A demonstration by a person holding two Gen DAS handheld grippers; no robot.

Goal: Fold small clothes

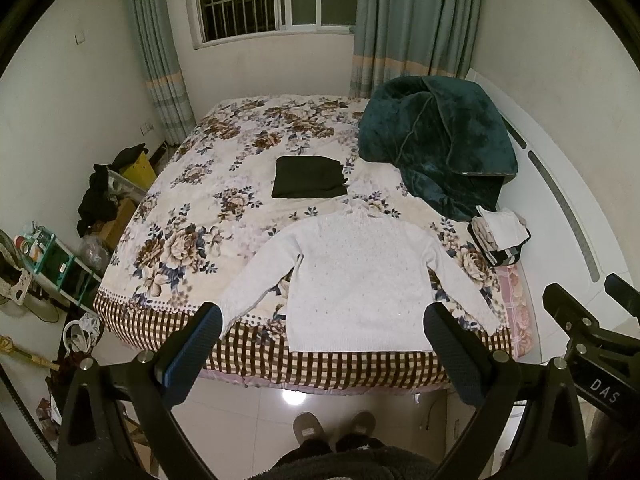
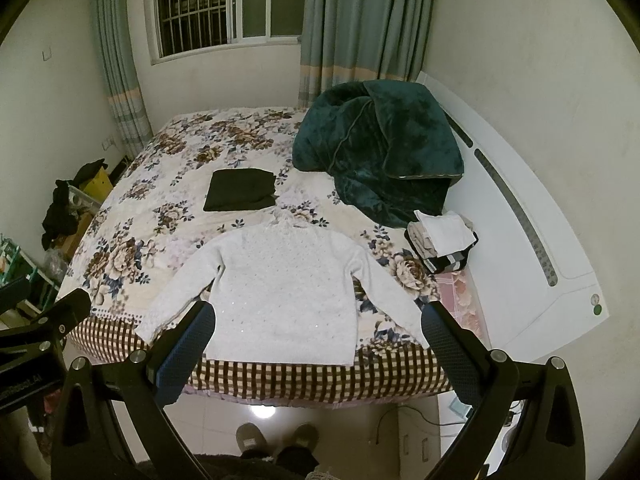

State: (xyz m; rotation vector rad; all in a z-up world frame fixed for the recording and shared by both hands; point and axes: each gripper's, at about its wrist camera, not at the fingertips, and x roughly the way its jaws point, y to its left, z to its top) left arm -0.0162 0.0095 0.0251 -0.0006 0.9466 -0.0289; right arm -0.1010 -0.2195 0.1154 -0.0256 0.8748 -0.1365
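A white knit sweater (image 1: pixel 352 276) (image 2: pixel 280 284) lies flat on the floral bedspread (image 1: pixel 224 184) (image 2: pixel 160 200), sleeves spread out, hem at the bed's near edge. Beyond it rests a folded dark garment (image 1: pixel 308 178) (image 2: pixel 241 195). My left gripper (image 1: pixel 322 320) hangs open above the near edge of the bed, holding nothing. My right gripper (image 2: pixel 318 320) is open too and holds nothing, high over the sweater's hem. In the left wrist view the right gripper's body shows at the right edge.
A dark green plush blanket (image 1: pixel 436 140) (image 2: pixel 384 148) is heaped at the back right. A small stack of folded clothes (image 1: pixel 500 236) (image 2: pixel 442 242) sits by the white headboard (image 1: pixel 560 208) (image 2: pixel 532 248). Clutter and a shelf (image 1: pixel 60 264) stand left of the bed. A person's slippered feet (image 1: pixel 332 428) stand on the tiled floor.
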